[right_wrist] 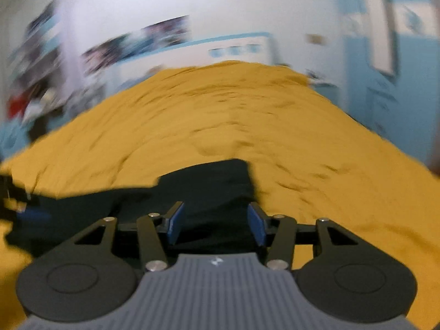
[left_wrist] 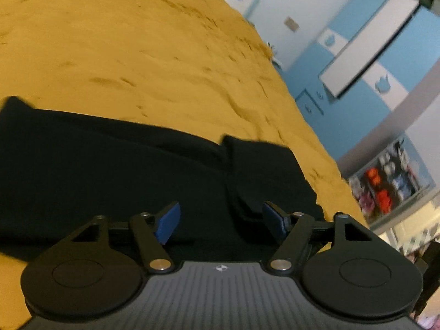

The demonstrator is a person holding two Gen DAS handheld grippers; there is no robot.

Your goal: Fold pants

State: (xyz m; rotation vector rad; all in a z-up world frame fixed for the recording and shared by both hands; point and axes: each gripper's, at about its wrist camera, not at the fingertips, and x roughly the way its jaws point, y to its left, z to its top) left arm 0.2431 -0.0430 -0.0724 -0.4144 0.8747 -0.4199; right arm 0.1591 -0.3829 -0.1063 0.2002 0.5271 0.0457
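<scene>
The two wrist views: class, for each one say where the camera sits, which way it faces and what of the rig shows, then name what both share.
Left wrist: on the left gripper, looking along its open fingers, tilted down at the black pants on the yellow bedspread, with blue cupboards beyond.
Right wrist: on the right gripper, fingers apart, facing down the bed toward the white wall; the other gripper shows at its left edge.
Shared: pants, bedspread, blue cupboards.

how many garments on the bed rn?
1: black pants lying across the near part of the yellow bedspread, in front of both tools. More could lie outside the frames.
</scene>
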